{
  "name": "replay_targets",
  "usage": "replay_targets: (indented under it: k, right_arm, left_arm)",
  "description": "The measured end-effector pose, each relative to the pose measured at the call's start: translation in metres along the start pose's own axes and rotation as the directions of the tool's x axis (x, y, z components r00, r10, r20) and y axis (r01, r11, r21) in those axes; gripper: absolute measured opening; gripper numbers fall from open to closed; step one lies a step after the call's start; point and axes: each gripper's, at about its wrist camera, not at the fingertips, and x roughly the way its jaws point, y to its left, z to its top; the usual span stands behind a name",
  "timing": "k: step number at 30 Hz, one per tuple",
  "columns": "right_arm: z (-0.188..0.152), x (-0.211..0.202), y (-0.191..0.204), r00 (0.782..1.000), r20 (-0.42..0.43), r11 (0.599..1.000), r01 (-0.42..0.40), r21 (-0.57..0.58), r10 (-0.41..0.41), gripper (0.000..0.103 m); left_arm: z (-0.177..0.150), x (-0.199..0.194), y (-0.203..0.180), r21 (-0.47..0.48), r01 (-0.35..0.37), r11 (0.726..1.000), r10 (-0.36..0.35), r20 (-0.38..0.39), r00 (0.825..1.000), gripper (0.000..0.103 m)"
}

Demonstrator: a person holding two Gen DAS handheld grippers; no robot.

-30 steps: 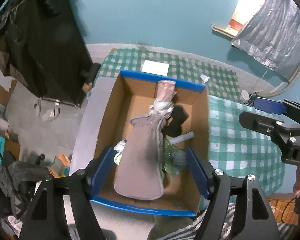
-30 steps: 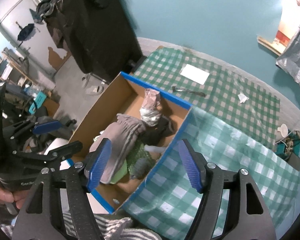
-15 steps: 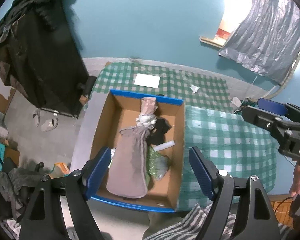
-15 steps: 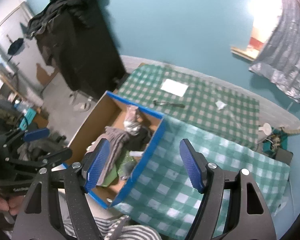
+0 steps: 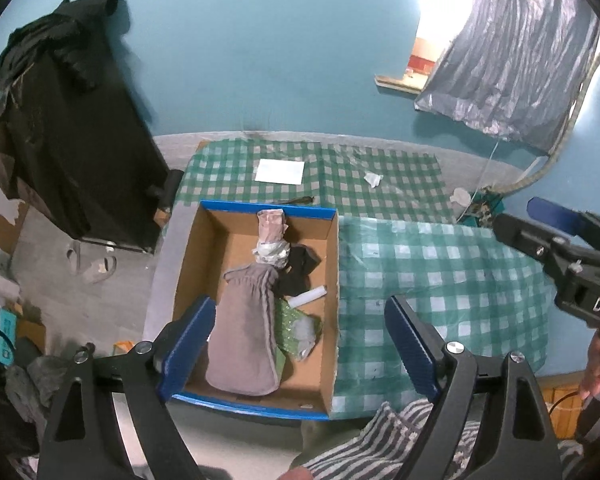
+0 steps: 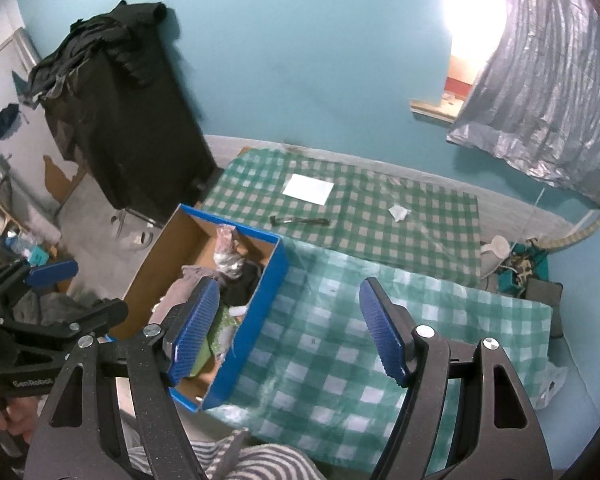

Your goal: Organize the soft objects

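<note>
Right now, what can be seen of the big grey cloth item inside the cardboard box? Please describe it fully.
The grey cloth item is a long, soft, pouch-like piece of brownish-grey fabric with a gathered top end and stitched edges. It lies flat along the floor of the cardboard box, rounded end toward the near wall. Its gathered end meets a white crumpled bundle; a black cloth and green plastic lie against its right side. No gripper touches it.

box contents part hidden, rt hand cropped
</note>
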Motion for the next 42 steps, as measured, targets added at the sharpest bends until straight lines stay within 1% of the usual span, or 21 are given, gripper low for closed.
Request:
replay_targets:
  k: [4, 12, 18, 31, 42]
  right_arm:
    - [-0.002, -0.005, -0.005, 1.0, 0.004, 1.0, 0.007, 0.007, -0.007, 0.072]
    - [-0.005, -0.008, -0.013, 1.0, 0.003, 1.0, 0.012, 0.026, -0.012, 0.072]
    - [-0.004, -0.01, -0.019, 1.0, 0.007, 0.999, 0.009, 0.032, -0.009, 0.072]
    - [-0.003, -0.008, -0.02, 1.0, -0.01, 1.0, -0.007, 0.02, 0.007, 0.072]
    - [-0.004, -0.008, -0.021, 1.0, -0.007, 1.0, -0.002, 0.02, 0.002, 0.072]
  left_arm:
    - [0.0, -0.005, -0.01, 0.024, -0.012, 1.0, 0.012, 0.012, 1.0, 0.088]
    - [0.002, -0.009, -0.02, 0.047, -0.011, 0.999, 0.009, 0.027, 1.0, 0.088]
    - [0.004, -0.008, -0.022, 0.029, 0.001, 1.0, -0.001, 0.021, 1.0, 0.088]
    - [0.005, -0.005, -0.024, 0.011, -0.005, 1.0, 0.005, 0.002, 1.0, 0.088]
    - [0.005, -0.004, -0.025, 0.012, -0.006, 1.0, 0.006, 0.001, 1.0, 0.088]
